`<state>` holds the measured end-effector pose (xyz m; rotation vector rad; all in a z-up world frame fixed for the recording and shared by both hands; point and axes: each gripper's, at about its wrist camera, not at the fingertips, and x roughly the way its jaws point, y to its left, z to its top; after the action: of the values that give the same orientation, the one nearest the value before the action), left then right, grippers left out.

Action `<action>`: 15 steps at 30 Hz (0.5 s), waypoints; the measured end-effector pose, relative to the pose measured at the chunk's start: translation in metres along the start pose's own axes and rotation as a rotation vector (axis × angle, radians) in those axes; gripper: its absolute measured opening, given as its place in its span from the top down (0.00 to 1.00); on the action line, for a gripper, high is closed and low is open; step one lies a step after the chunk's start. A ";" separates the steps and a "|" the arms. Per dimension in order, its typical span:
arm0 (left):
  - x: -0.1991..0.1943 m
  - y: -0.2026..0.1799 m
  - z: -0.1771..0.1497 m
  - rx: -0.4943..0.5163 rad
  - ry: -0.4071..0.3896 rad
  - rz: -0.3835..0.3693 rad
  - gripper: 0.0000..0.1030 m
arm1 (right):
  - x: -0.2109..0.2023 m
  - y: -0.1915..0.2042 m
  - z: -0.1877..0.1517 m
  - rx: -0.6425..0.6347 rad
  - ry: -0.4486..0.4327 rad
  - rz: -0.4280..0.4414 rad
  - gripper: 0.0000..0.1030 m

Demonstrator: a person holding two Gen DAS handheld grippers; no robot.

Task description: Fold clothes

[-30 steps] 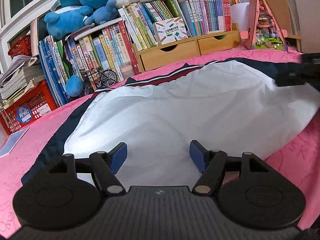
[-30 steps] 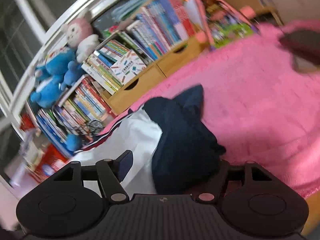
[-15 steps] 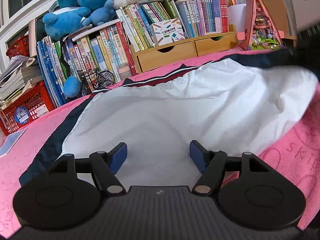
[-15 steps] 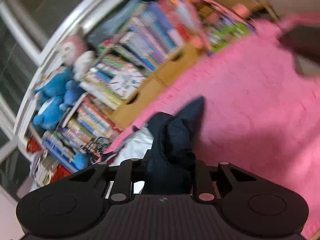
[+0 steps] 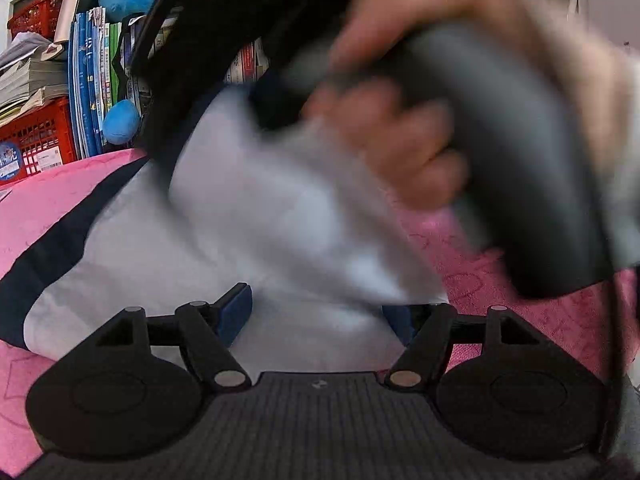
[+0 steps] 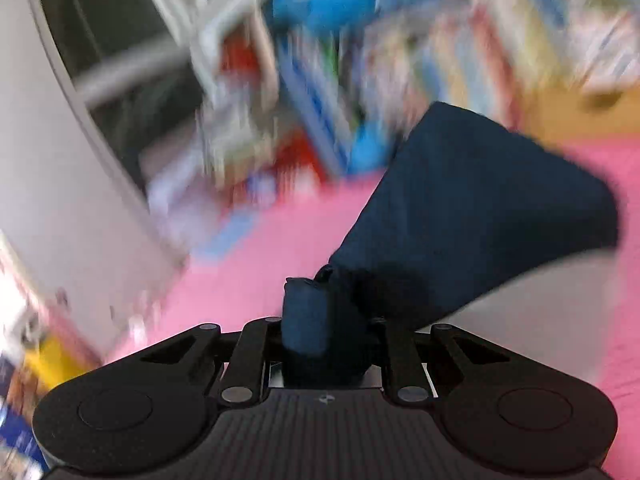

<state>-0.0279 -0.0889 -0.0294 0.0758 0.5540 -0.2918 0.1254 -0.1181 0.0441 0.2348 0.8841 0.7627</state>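
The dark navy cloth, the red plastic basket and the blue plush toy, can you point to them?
Dark navy cloth (image 6: 472,216): right wrist view, middle of the lifted flap.
Red plastic basket (image 5: 36,136): left wrist view, its front lattice wall.
Blue plush toy (image 5: 120,122): left wrist view, its round lower part.

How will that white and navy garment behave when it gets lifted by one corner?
Probably floppy: the garment pinched in the right gripper bunches and drapes. Likely light, since a small pinch seems to carry it. The rest trails limp on the pink cover.
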 end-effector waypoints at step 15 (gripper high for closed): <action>-0.001 0.018 -0.002 -0.088 -0.021 -0.092 0.22 | -0.154 -0.054 -0.072 0.078 -0.384 -0.021 0.19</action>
<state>-0.0245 -0.0708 -0.0302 -0.0376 0.5493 -0.3566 0.0362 -0.2712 0.0664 0.4252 0.5518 0.6360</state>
